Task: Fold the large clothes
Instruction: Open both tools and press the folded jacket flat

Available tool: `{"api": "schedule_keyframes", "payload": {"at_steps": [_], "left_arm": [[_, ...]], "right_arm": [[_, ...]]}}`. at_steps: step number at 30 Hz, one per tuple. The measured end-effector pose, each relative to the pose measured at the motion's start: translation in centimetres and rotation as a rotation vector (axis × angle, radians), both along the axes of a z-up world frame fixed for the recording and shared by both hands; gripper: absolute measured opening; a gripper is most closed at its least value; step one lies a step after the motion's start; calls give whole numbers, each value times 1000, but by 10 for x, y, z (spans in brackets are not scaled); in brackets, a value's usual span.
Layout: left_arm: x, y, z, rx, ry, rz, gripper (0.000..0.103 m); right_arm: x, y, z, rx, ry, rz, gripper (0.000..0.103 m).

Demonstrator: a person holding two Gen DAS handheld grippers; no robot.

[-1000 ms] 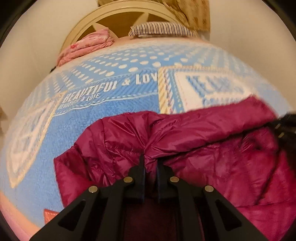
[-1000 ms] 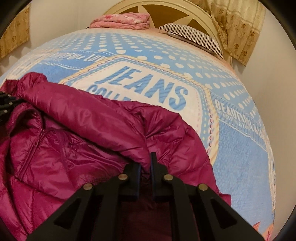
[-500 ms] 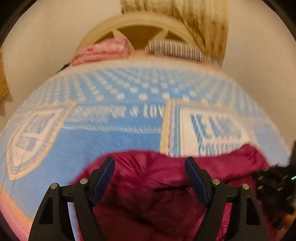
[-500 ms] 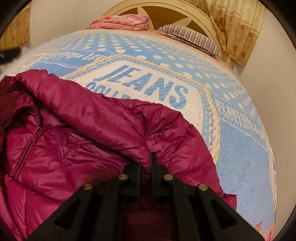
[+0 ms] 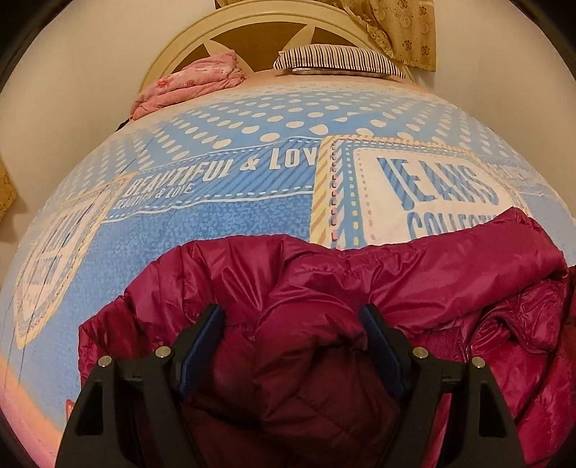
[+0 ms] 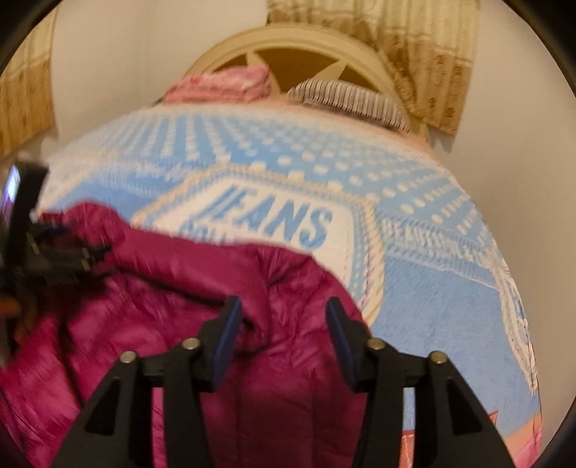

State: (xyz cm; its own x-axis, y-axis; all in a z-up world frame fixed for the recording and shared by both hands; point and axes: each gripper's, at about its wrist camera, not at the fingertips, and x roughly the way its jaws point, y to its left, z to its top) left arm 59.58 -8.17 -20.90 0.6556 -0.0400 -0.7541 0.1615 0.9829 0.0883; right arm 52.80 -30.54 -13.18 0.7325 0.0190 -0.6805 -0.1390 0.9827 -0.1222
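Note:
A magenta puffer jacket [image 5: 360, 284] lies bunched on the blue patterned bedspread [image 5: 216, 230]. My left gripper [image 5: 291, 320] is open, its jaws wide on either side of a raised fold at the jacket's left part, holding nothing. In the right wrist view, which is blurred, the jacket [image 6: 180, 306] fills the lower left. My right gripper [image 6: 284, 316] is open just above its right edge and holds nothing. The left gripper [image 6: 54, 255] shows at the left edge of that view, over the jacket.
A folded pink blanket [image 5: 190, 82] and a striped pillow [image 5: 334, 59] lie at the head of the bed by the cream headboard [image 5: 259, 25]. Curtains [image 6: 414, 54] hang at the back right. Walls stand close on both sides of the bed.
Both grippers were shut on jacket folds a second ago. The left opened first and drew back, then settled lower over the jacket. The right has just opened and let go, lifting away.

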Motion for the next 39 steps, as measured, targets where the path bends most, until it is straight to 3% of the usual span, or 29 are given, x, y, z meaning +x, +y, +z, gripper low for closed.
{"api": "schedule_keyframes", "payload": {"at_steps": [4,8,10,17,23,39], "left_arm": [[-5,1,12,-17,-15,21,78],[-13,4,47,-116,-99,17,78],[-10,-2,52,-137,-96,-11,78],[1,-12,1,-142,31,-22,78],[5,-8,-7,-166,45,-20,83],[7,-21,-17,-85,49,-19,87]], "right_arm": [[20,22,5,29,6,-9,55],[47,34,-3,114,39,-16,55],[57,38,-11,146,63,-15,55],[57,48,-43,109,120,-15,55],[52,44,-62,104,120,-27,55],[55,49,-76,82,112,-37,56]]}}
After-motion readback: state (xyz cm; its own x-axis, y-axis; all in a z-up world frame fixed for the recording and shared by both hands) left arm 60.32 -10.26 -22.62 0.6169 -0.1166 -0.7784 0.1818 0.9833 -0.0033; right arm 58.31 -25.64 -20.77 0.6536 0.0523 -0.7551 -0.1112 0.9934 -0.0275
